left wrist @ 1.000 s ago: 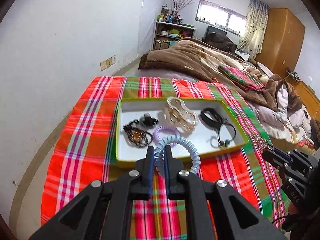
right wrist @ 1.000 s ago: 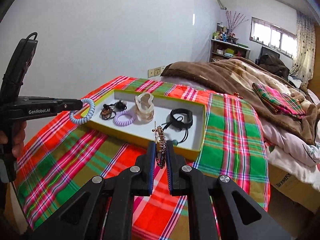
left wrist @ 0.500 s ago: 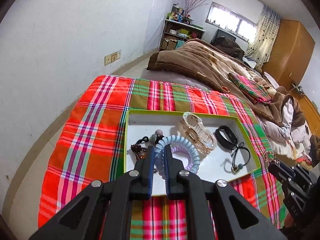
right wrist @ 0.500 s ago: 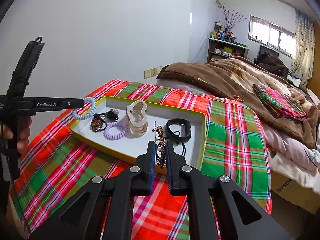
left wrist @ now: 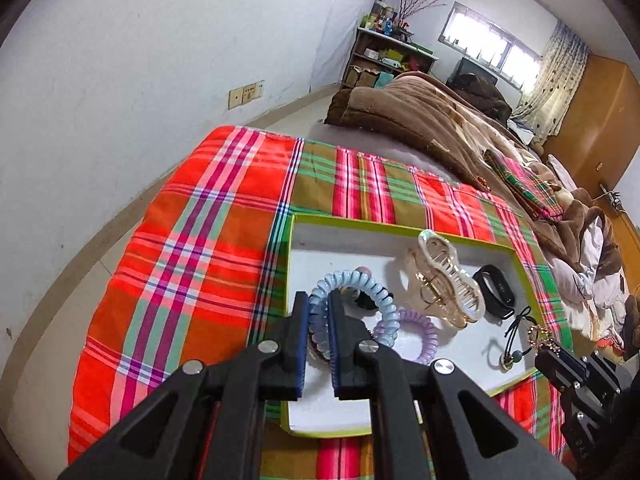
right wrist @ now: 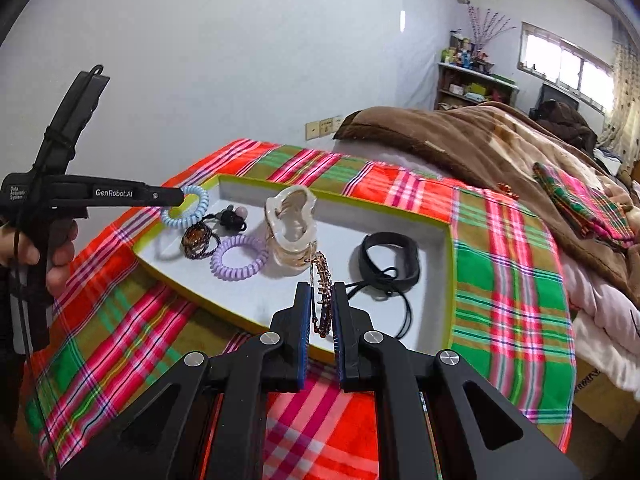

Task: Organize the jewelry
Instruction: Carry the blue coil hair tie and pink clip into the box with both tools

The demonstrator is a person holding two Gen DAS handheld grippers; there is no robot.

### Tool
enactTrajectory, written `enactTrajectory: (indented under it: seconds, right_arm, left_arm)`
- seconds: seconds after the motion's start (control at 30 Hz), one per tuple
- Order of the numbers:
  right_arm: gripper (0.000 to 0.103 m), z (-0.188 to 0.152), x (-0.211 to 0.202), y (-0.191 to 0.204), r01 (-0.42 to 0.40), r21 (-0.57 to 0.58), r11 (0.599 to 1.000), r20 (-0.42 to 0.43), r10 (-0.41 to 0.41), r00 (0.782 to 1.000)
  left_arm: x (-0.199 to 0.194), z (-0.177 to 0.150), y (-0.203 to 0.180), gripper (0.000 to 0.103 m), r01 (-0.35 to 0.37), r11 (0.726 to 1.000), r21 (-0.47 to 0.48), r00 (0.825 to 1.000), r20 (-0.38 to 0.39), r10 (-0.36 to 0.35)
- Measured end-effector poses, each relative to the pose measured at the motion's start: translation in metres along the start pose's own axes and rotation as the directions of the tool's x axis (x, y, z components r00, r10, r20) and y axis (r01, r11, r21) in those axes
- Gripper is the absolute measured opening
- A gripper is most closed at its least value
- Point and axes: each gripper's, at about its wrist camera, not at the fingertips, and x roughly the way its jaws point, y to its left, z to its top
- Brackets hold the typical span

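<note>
In the left wrist view, the left gripper [left wrist: 318, 308] is pinched shut on a pale blue coil hair tie [left wrist: 352, 292], held above the near left part of the green-rimmed tray [left wrist: 286, 264]. Inside the tray lie a purple coil tie [left wrist: 416, 334], a cream claw clip [left wrist: 448, 280] and a black band [left wrist: 494, 290]; bare white floor shows along the tray's far left corner. The right gripper [left wrist: 546, 354] enters at the tray's right edge.

In the right wrist view, the right gripper [right wrist: 320, 304] is closed on a gold beaded chain [right wrist: 322, 284] over the tray's near rim [right wrist: 240, 320]. White floor lies open between the purple tie and the black band. The left gripper's side reads "GenRobot.AI" [right wrist: 114, 193].
</note>
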Motion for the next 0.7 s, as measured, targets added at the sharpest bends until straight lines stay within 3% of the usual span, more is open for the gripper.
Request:
enactTrajectory:
  seconds: [0.7]
  right_arm:
    - [0.010,-0.001,0.037,0.008,-0.025,-0.053,0.998,-0.098,0.020,0.995]
  left_arm:
    - [0.021,-0.017,-0.012,0.010,0.038,0.999,0.038,0.998,-0.057,-0.035]
